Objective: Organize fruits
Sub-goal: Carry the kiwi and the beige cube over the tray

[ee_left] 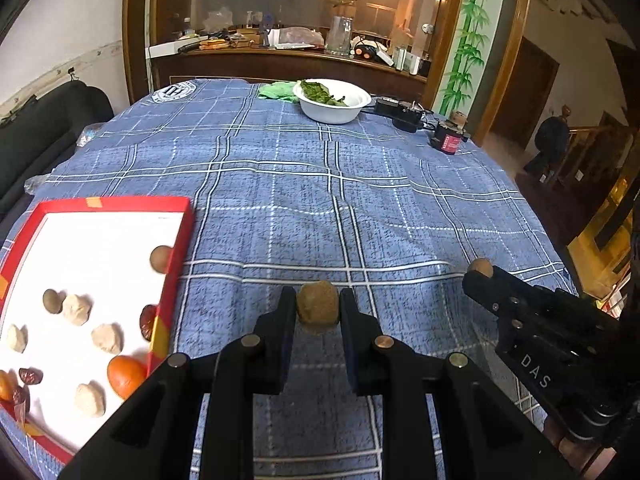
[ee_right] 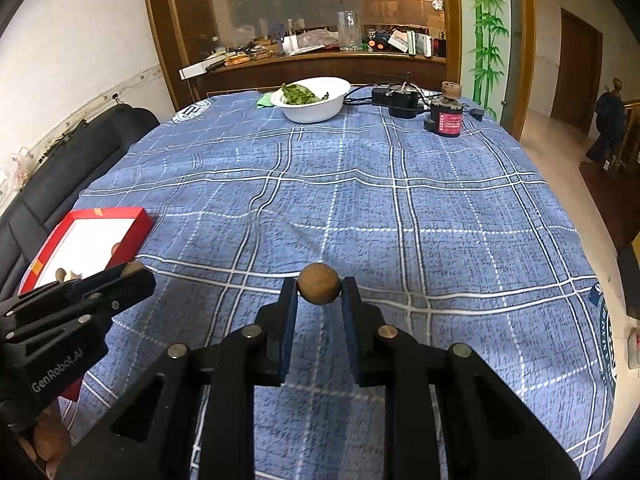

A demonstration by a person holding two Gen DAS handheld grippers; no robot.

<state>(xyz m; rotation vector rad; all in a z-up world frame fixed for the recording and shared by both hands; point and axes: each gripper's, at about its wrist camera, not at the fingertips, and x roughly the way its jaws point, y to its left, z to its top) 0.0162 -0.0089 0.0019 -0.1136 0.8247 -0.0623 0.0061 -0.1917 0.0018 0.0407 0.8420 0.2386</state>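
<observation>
Carrying one small brown fruit each, clamped above the surface, the left hand-held gripper (ee_left: pixel 318 306) and right hand-held gripper (ee_right: pixel 319 283) next need release over the red tray (ee_left: pixel 172 276) at near left.

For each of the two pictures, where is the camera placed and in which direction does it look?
Left wrist: on the left gripper, facing across the table; it grips a rough brown fruit, the red tray lies left, the right gripper shows right.
Right wrist: on the right gripper, same direction; it grips a round brown fruit, the left gripper shows left.
Shared: blue checked cloth, white bowl, tray.
</observation>
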